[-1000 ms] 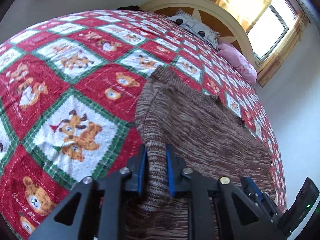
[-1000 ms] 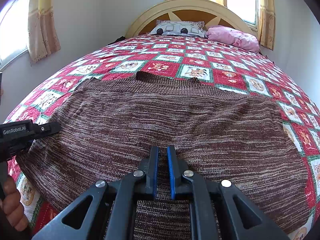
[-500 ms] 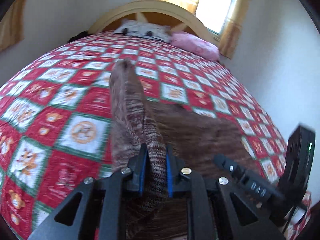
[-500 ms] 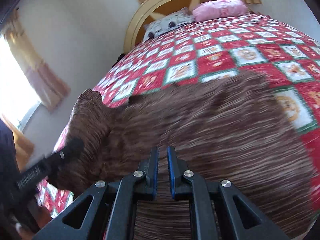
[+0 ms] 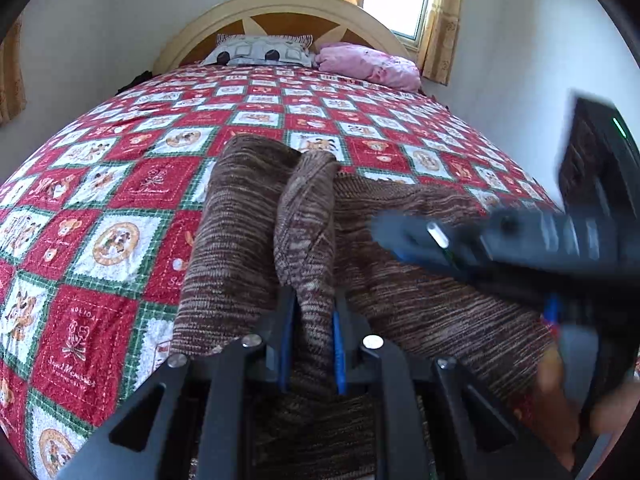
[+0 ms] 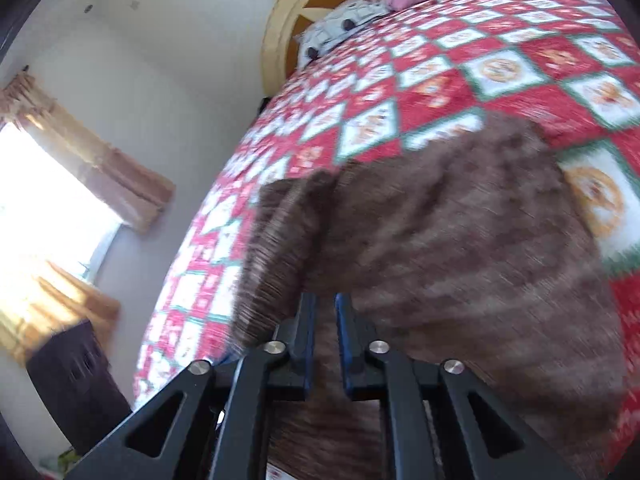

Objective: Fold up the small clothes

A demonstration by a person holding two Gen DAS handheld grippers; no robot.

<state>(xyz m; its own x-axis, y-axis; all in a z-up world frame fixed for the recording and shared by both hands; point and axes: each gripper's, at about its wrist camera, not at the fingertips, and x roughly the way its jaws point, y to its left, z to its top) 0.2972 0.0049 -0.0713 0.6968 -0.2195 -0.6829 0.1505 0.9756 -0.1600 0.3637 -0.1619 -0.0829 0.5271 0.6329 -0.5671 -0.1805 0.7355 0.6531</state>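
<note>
A brown knitted sweater [image 5: 424, 304] lies on the red and white patchwork quilt [image 5: 120, 200]. My left gripper [image 5: 312, 300] is shut on a raised fold of it; the fold stands up as a ridge between the blue pads. The left part of the sweater [image 5: 232, 240] is doubled over. My right gripper [image 6: 325, 308] sits low over the sweater [image 6: 460, 260] with knit filling the narrow gap between its pads; its jaws are opening. In the left wrist view its black body [image 5: 540, 236] is a blur at the right, with a hand [image 5: 560, 400] below it.
A curved wooden headboard [image 5: 280, 4], a patterned pillow [image 5: 260, 50] and a pink pillow [image 5: 368, 64] are at the far end of the bed. A wall with curtained windows [image 6: 60, 220] runs along the bed's left side. A dark blurred shape [image 6: 68, 380] is at lower left.
The left gripper has lifted the sweater's edge and carried it across, so the flat sweater now has a doubled-over side and a raised ridge. Both views have rolled and swung; the right gripper came closer.
</note>
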